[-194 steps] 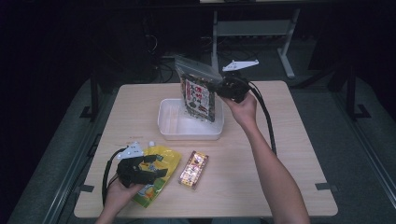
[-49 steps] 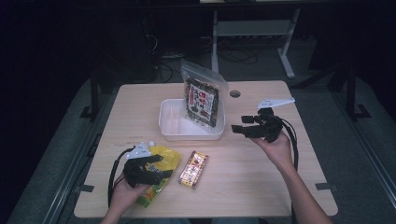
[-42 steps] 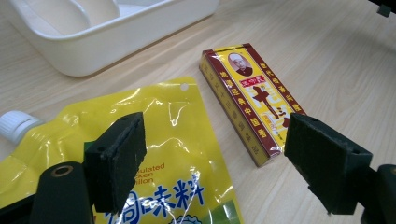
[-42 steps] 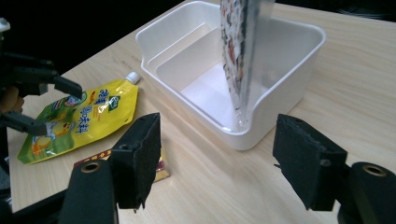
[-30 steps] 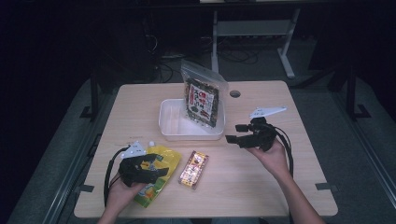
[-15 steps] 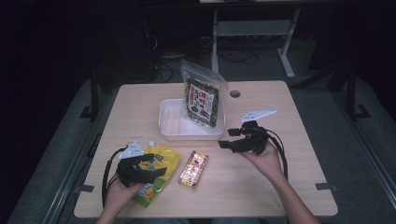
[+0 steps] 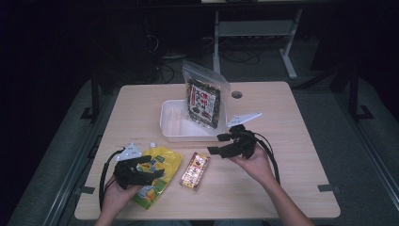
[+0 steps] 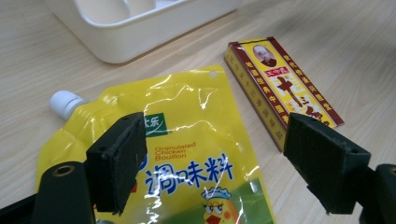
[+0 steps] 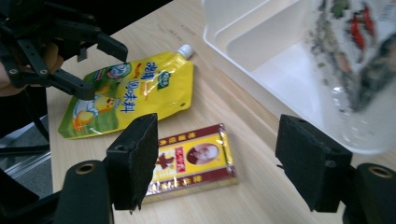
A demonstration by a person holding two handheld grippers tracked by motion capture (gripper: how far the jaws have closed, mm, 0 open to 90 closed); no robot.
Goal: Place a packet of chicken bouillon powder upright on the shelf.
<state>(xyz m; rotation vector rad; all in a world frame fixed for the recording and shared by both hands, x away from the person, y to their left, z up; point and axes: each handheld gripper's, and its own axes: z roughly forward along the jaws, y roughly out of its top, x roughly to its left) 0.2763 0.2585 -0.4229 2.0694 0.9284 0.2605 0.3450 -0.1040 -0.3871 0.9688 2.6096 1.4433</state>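
A yellow chicken bouillon pouch (image 7: 157, 176) lies flat at the front left of the table. My left gripper (image 7: 157, 168) hovers open just over it, jaws wide apart above the pouch (image 8: 187, 154). A red and yellow box (image 7: 196, 170) lies right of the pouch. My right gripper (image 7: 215, 144) is open just above and behind that box (image 9: 191, 161), jaws spread and empty. A seaweed bag (image 7: 204, 101) stands tilted in the white tray (image 7: 174, 122).
The tray's near wall (image 9: 261, 60) stands close beyond the right gripper, with the seaweed bag (image 9: 355, 60) leaning over it. The box (image 8: 280, 88) lies beside the left gripper's right jaw. A round hole (image 7: 236, 94) is in the tabletop behind the tray.
The right gripper, which earlier held the seaweed bag over the tray, has moved open from the table's right side leftward and down toward the box. The left gripper has stayed over the pouch.
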